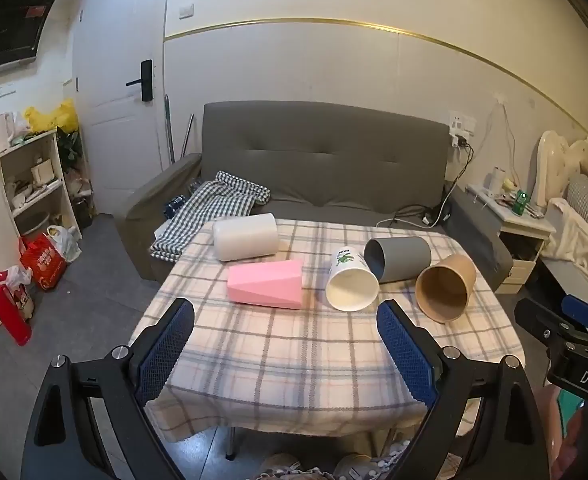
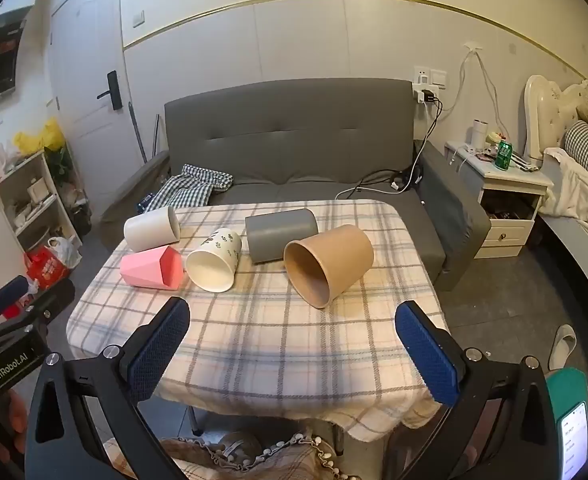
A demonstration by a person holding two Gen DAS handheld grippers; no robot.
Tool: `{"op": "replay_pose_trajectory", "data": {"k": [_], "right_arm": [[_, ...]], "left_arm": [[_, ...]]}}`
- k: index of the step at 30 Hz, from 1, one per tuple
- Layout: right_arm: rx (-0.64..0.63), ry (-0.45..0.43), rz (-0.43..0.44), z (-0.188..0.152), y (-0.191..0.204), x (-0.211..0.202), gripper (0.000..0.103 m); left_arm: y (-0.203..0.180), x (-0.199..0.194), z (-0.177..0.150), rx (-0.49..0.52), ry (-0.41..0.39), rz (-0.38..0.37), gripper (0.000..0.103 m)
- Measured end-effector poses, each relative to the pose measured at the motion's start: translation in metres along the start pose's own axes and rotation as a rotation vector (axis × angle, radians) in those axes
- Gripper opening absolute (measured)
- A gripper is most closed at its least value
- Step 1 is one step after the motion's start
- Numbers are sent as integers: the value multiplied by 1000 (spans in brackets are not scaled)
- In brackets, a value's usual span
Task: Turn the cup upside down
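Several cups lie on their sides on the plaid-covered table (image 1: 285, 352): a white cylinder (image 1: 245, 237), a pink faceted cup (image 1: 265, 284), a white printed cup (image 1: 352, 282), a grey cup (image 1: 400, 258) and a brown paper cup (image 1: 446, 286). In the right wrist view they are the white cylinder (image 2: 151, 229), pink cup (image 2: 151, 267), printed cup (image 2: 213, 260), grey cup (image 2: 279, 234) and brown cup (image 2: 328, 264). My left gripper (image 1: 285, 316) is open and empty, above the table's near edge. My right gripper (image 2: 292, 316) is open and empty, short of the brown cup.
A grey sofa (image 1: 322, 160) with a checked cloth (image 1: 209, 204) stands behind the table. A shelf unit (image 1: 33, 184) and bags are at left, a nightstand (image 2: 506, 196) and bed at right. The other gripper shows at the frame edge (image 1: 566, 340).
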State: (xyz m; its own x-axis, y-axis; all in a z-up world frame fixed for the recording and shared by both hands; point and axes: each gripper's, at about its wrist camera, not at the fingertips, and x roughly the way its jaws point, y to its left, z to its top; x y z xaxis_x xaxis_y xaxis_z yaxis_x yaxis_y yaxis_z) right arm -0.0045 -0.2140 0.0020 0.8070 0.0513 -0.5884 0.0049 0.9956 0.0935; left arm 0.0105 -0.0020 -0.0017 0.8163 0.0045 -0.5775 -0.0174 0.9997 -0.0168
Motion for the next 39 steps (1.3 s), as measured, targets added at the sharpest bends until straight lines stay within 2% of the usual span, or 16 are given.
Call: {"op": "replay_pose_trajectory", "data": {"k": [1,3,18,39], "right_arm": [[0,1,0,0,0,0,103],[-1,1,-3,-2,0,-1,103],[23,35,-10,-3,-1,3,103],[23,38,-10,-4,-1,2,103]], "left_arm": [[6,-7,-3,-28,-46,-11,95],[5,-8,-8,-20,-61,-6,95],[10,-8,-10,-46,-17,-11,95],[10,-7,-11,-44,-13,-7,95]]}}
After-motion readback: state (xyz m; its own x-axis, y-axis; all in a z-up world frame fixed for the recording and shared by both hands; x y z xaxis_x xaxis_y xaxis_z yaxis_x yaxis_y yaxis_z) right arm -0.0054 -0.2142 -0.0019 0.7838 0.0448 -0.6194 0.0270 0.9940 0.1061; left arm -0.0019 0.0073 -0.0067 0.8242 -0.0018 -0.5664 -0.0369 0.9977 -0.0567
